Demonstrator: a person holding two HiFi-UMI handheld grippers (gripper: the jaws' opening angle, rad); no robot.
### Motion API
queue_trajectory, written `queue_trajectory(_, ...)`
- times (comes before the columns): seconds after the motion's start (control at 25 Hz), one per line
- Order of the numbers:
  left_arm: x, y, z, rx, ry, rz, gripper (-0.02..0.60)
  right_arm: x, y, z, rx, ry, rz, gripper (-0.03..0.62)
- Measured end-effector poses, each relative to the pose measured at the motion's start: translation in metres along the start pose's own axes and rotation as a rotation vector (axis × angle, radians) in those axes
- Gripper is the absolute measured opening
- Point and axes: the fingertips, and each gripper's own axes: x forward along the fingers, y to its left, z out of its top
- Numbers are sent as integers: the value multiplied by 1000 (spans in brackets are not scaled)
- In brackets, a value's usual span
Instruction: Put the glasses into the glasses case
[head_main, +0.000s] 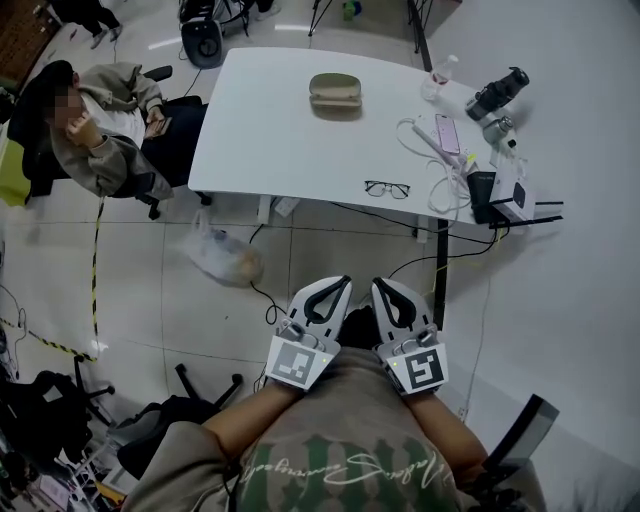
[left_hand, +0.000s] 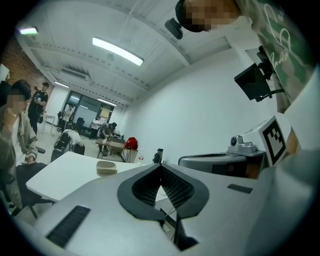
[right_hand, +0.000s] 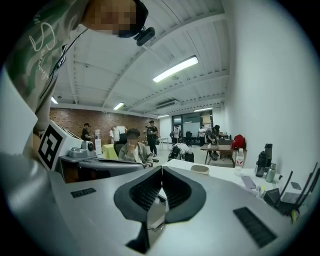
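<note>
Head view: both grippers are held low and close against the person's torso, side by side, forearms bent in, noses aimed toward the desk (head_main: 270, 130). The left gripper (head_main: 335, 290) and right gripper (head_main: 388, 292) hang over the floor, well short of the desk edge. Each carries a cube with a black-and-white square marker. The glasses (head_main: 387, 188) lie open near the desk's near edge, apart from everything. The glasses case (head_main: 335, 92) sits further back, near the far edge and well apart from the glasses. A phone (head_main: 447, 133) lies among white cables to the right. The script printed across the person's shirt is too distorted to read.

Left gripper view: fingers pressed together at the tips, nothing between them. The glasses case (left_hand: 106, 168) shows beyond on the desk. The other gripper's marker cube (left_hand: 275, 140) is at right.

Right gripper view: fingers likewise closed tip to tip and empty. The glasses case (right_hand: 200, 169) is ahead, with a bottle (right_hand: 239, 159) further right. No label legible.
</note>
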Motion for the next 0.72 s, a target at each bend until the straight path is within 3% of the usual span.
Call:
queue_trajectory(0.4,-2,16,1,-14,-6,23,5,10,-2,-7,0,33,-7,11)
queue_trajectory(0.72,33,25,8,18,-2,70,6,29,-39,-2,16,14,12,11)
